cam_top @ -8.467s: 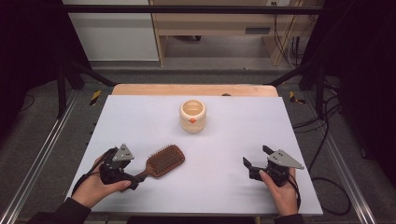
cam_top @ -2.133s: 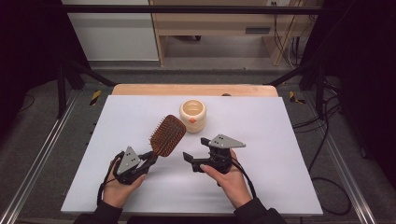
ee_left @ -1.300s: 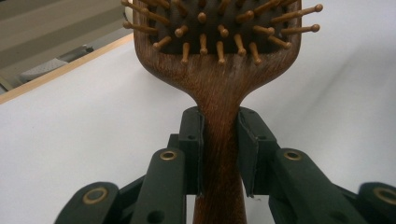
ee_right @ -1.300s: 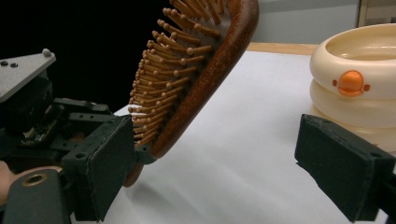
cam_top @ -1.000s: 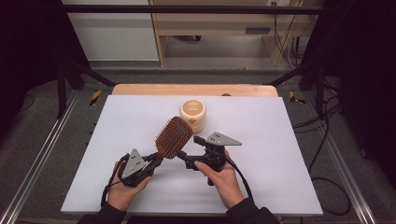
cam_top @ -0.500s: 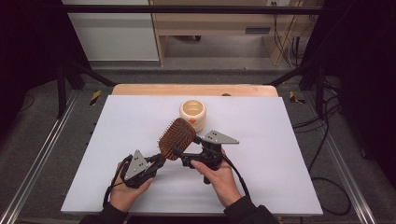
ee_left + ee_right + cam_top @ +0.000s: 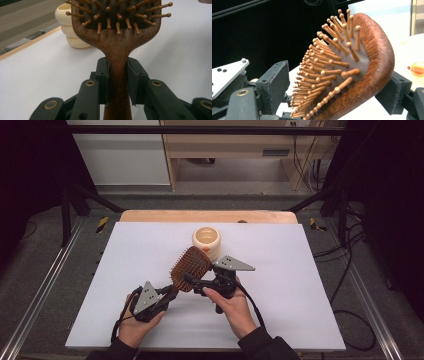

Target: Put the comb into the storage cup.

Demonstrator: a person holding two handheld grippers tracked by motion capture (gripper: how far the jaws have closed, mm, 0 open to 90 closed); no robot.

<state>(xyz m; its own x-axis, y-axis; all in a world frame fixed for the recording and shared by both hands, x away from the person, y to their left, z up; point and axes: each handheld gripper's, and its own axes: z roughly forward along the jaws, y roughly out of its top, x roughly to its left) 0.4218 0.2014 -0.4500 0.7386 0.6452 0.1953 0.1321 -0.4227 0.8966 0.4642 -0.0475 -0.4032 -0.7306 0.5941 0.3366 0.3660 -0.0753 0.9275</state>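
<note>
Two claws meet at one brush (image 7: 190, 268) above the near middle of the white worktop (image 7: 300, 270). From the high view the left claw (image 7: 167, 291) sits low, near the front edge, in the person's left hand (image 7: 135, 322), and the brush rises from it, tilted up and to the right, its head ending just short of the cream jar (image 7: 206, 242) that stands farther back. The right claw (image 7: 194, 283) comes in from the right, level with the lower edge of the brush head.

That view hides the grips — the claw views give them. The left gripper view shows both black pads (image 7: 103, 75) pressed flat against the narrow wooden handle (image 7: 117, 75), one on each side, just below where it widens into the head: clamped tight on the brush. Behind the head, the jar (image 7: 68, 30) stands on the worktop to the left.

The right gripper view shows the brush head (image 7: 352, 75) side-on between that claw's jaws, bristles (image 7: 324, 72) facing the left pad, rounded back against the right pad. The jaws have just been closing around the head; the left pad stands clear of the bristle tips, so the right claw is not yet gripping.
</note>
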